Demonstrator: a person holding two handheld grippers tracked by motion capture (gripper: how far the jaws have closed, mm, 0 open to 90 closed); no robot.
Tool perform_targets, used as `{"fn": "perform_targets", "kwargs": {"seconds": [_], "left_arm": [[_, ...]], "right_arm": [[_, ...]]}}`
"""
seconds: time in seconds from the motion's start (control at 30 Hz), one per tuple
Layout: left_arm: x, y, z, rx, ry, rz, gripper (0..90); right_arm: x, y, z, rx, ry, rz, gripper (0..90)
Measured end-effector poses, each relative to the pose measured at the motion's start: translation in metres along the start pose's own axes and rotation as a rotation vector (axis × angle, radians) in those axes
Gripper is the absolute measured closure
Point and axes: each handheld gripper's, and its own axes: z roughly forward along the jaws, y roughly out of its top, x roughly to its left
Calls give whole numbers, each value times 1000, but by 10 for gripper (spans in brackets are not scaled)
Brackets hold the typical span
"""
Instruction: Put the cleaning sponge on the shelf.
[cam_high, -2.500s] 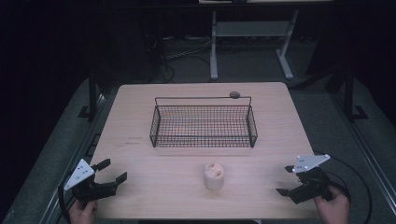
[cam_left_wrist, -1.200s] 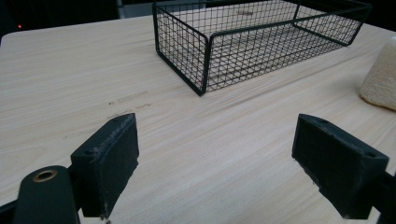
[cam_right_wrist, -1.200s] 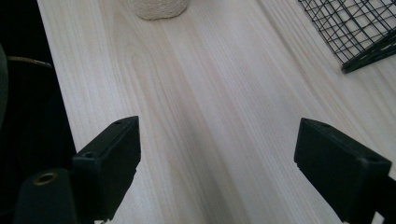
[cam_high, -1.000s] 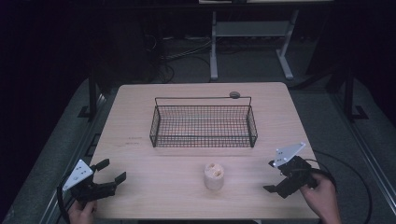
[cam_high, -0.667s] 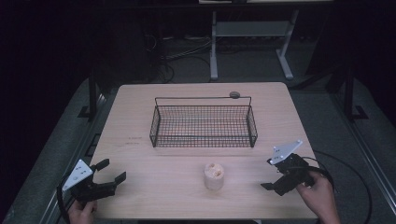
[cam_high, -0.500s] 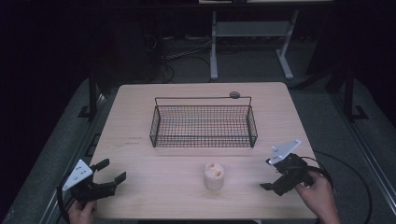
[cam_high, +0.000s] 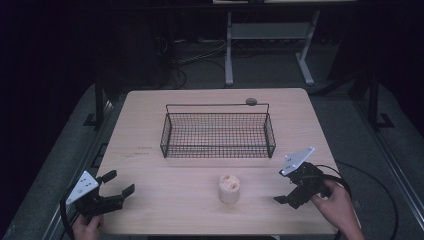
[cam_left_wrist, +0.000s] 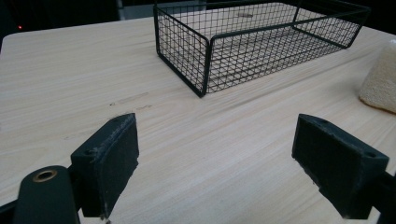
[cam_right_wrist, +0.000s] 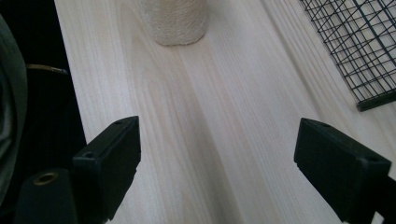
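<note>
Two grippers sit low at the near edge of the table (cam_high: 150, 150), each in a person's hand. Left gripper (cam_high: 116, 187), near-left corner: fingers (cam_left_wrist: 107, 163) spread wide, nothing between them, aimed toward the basket; likely parked. Right gripper (cam_high: 286, 192), near-right: fingers (cam_right_wrist: 109, 161) likewise apart and empty, angled inward at the pale cylindrical sponge-like block (cam_high: 229, 188), which stands upright between the two grippers, near the front edge and well short of the fingers. Judged: a reach toward it, widened to take its girth. Beyond, mid-table: black wire basket (cam_high: 217, 131), apparently empty, a plausible destination. Far edge: small dark disc (cam_high: 251, 101), just behind the basket rim; identity unclear.
</note>
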Motion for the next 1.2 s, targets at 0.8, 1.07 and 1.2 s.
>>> {"fn": "perform_targets", "kwargs": {"seconds": [0.8,1.07,1.2], "left_arm": [[1,0,-1,-6,1,-1,139],[1,0,-1,-5,2,-3,140],[1,0,-1,-6,2,-3,139]], "right_arm": [[6,27,5,35,30,-61,144],[7,36,9,57,48,-87,143],[7,39,10,60,49,-95,143]]}}
